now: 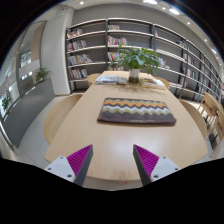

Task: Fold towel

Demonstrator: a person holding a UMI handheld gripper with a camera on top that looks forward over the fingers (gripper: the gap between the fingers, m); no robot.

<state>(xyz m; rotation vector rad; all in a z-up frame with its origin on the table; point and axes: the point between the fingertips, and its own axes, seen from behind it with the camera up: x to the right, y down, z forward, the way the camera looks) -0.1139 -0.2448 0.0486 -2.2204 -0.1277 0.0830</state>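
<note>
Long wooden table [80,120] runs to far end w/ potted plant [135,60]. Bookshelves [95,45] line far wall & right side. Ceiling lights on; chair [212,108] at right.

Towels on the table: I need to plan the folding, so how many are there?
1. The zigzag towel lies flat mid-table, beyond the open gripper, before the potted plant. None seems hidden.

Gripper [110,165]: two fingers visible, white/light-grey bodies, blocky, with angled ends. Inner faces carry magenta pads [76,160], flat, wedge-shaped, with fine diagonal ribbing. The two pads match in colour and texture. Wide gap between the fingers, nothing in it. No cables, screws or markings discernible.
</note>
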